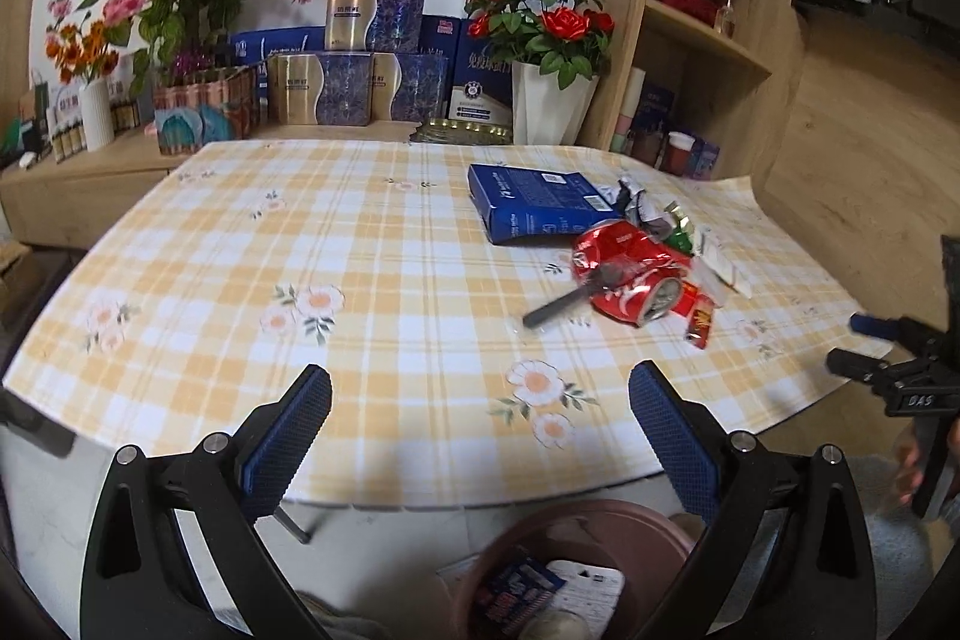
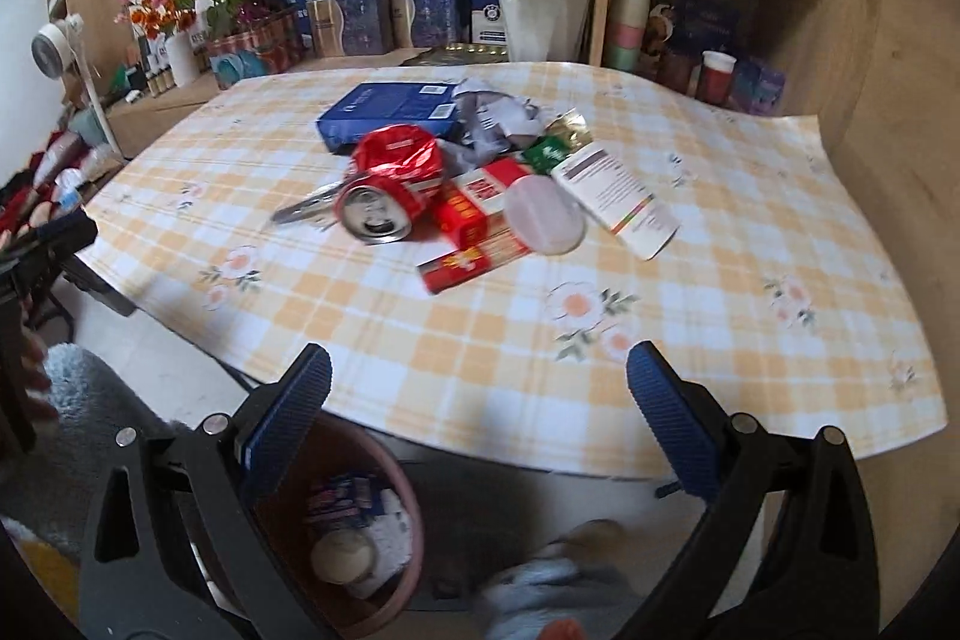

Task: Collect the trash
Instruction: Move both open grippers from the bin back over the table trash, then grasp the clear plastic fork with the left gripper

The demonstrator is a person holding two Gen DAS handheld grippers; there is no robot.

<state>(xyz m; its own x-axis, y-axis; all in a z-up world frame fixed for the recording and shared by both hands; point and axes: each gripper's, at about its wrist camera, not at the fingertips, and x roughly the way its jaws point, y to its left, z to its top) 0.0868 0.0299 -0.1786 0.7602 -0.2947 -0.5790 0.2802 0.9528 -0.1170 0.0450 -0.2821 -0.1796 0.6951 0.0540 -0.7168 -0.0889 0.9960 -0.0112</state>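
Can (image 2: 387,187) crushed, on its side, mouth toward table edge, left gripper (image 1: 480,436) and right gripper (image 2: 479,418) spread empty

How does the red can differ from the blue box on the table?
The red can is crushed and round, lying on its side with its open top facing the camera; the blue box is flat, rectangular and looks undented. The can lies nearer the table's front edge, the box behind it. Both rest on the checked tablecloth.

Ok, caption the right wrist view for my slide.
Right gripper, jaws open and empty, above a bin facing a crushed red can amid litter on the checked tablecloth.
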